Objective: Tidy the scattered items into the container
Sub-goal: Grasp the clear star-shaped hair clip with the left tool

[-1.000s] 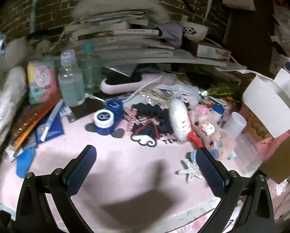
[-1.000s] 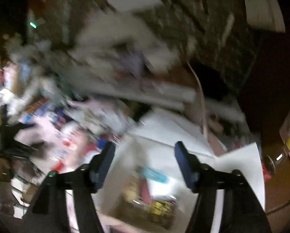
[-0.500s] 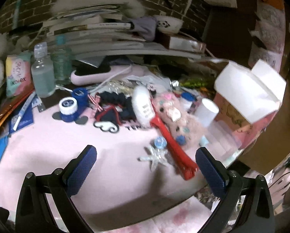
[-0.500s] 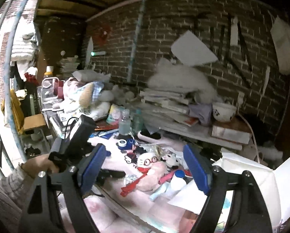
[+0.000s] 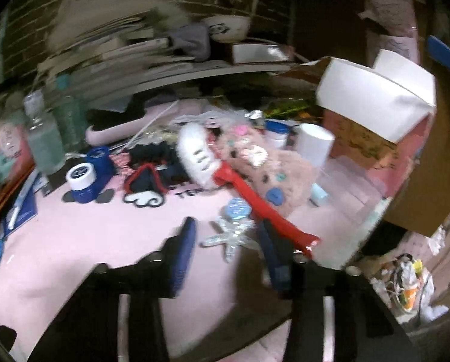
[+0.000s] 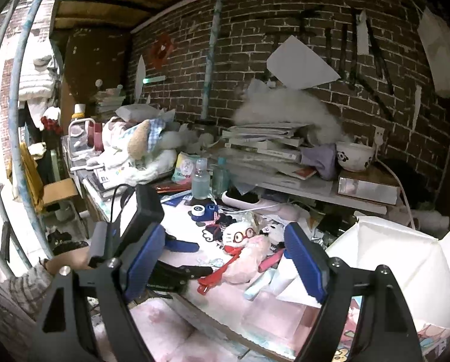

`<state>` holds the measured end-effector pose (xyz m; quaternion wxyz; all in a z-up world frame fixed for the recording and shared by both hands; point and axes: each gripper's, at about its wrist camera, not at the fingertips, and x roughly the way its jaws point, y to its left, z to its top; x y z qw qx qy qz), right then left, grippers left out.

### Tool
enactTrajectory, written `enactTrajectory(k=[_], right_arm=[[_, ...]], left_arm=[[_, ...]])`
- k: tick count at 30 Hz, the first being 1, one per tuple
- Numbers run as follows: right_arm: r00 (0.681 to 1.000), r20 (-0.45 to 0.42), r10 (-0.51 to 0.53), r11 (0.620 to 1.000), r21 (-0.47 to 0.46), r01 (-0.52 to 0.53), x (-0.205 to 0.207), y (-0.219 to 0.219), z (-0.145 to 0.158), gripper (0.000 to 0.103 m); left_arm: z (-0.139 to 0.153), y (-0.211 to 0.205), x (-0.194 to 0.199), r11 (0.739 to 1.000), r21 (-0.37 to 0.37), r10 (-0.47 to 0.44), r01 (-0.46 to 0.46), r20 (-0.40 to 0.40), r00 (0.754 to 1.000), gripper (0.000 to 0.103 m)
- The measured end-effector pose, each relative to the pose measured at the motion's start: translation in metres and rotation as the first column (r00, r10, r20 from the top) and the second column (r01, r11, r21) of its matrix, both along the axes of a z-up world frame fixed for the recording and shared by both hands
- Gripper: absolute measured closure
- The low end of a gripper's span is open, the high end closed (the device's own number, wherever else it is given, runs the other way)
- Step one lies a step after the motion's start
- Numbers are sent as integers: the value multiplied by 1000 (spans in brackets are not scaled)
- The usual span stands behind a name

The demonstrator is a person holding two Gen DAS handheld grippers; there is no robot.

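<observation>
Near the front edge of the pink desk top (image 5: pixel 83 241), the left gripper (image 5: pixel 225 241) sits low over a glittery star-shaped clip (image 5: pixel 229 235), its blue fingers (image 5: pixel 184 241) narrowed to either side of the clip with a gap still showing between them; the blur keeps me from telling whether the pads touch it. Just beside the star lies a red hair clip (image 5: pixel 264 208), one end against a white plush head (image 5: pixel 194 157) and the other reaching toward the front edge. A pink furry pouch (image 5: pixel 264 169) studded with buttons lies behind the red clip, and a small round light-blue piece (image 5: pixel 238 208) rests touching the star's top.

Toward the left edge stand a clear bottle (image 5: pixel 44 144) and a blue-and-white tape dispenser (image 5: pixel 84 178). At the right edge an open box with white flaps (image 5: pixel 375 102) rises above a white cylinder (image 5: pixel 314 147).

In the right wrist view, the right gripper (image 6: pixel 225 262) hangs above the front of the desk with its fingers spread wide, holding nothing. Between them show the left gripper (image 6: pixel 191 259) down by the red hair clip (image 6: pixel 219 273) and a white cat plush with glasses (image 6: pixel 240 235). The box's white flaps (image 6: pixel 391 259) fill the right side. Stacked books (image 6: pixel 264 144) and a panda bowl (image 6: pixel 354 157) sit along the back against the brick wall (image 6: pixel 285 24).
</observation>
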<state>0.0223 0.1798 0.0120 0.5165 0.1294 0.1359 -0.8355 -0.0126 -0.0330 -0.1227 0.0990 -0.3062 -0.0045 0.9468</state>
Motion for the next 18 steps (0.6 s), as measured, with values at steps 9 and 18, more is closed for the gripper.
enactTrajectory(k=[9,18], right_arm=[[1000,25,-7,1000,-3,7,-5,-1,-2,23],[1000,23,-4,1000,-5,5,-7,-3,-1,23]], left_arm=[[2,-9,5,999,38,-2,2,-17,1000,79],[2,-10,10,999,0,-45,45,16,999,74]])
